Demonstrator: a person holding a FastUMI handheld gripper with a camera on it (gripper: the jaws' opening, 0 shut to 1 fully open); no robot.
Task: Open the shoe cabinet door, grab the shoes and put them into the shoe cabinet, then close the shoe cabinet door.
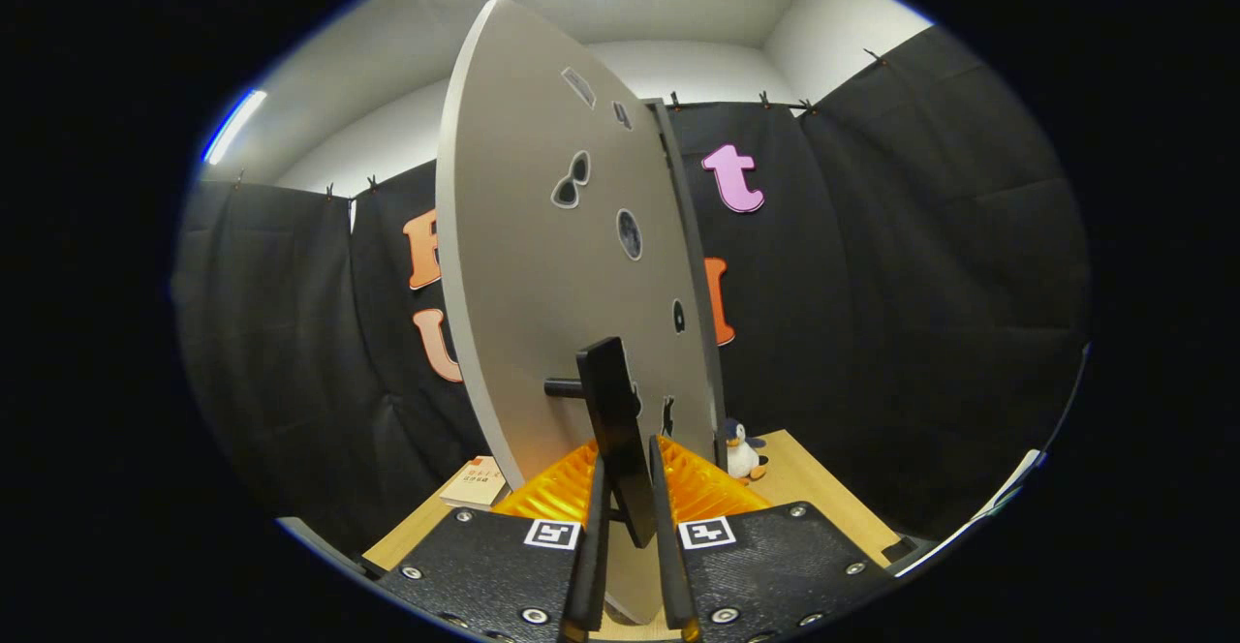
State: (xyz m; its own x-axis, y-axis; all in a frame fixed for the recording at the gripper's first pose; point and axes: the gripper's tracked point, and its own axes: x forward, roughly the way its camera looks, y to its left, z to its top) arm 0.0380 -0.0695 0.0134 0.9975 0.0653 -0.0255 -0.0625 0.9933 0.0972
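The shoe cabinet's light grey door (542, 265) stands close in front of me, seen almost edge-on and dotted with small dark stickers. Its dark bar handle (612, 420) juts out from the door on a short stem. My gripper (628, 488) is shut on that handle, with one finger (593, 536) pressed on each flat side of the bar. The door's hinge edge and a sliver of the cabinet frame (690, 236) show just behind the door. The cabinet's inside is hidden by the door.
A wooden tabletop (814, 488) lies below the door. A small penguin toy (741, 449) stands on it right of the door, and a small book (477, 481) lies left of it. Black cloth walls enclose the booth.
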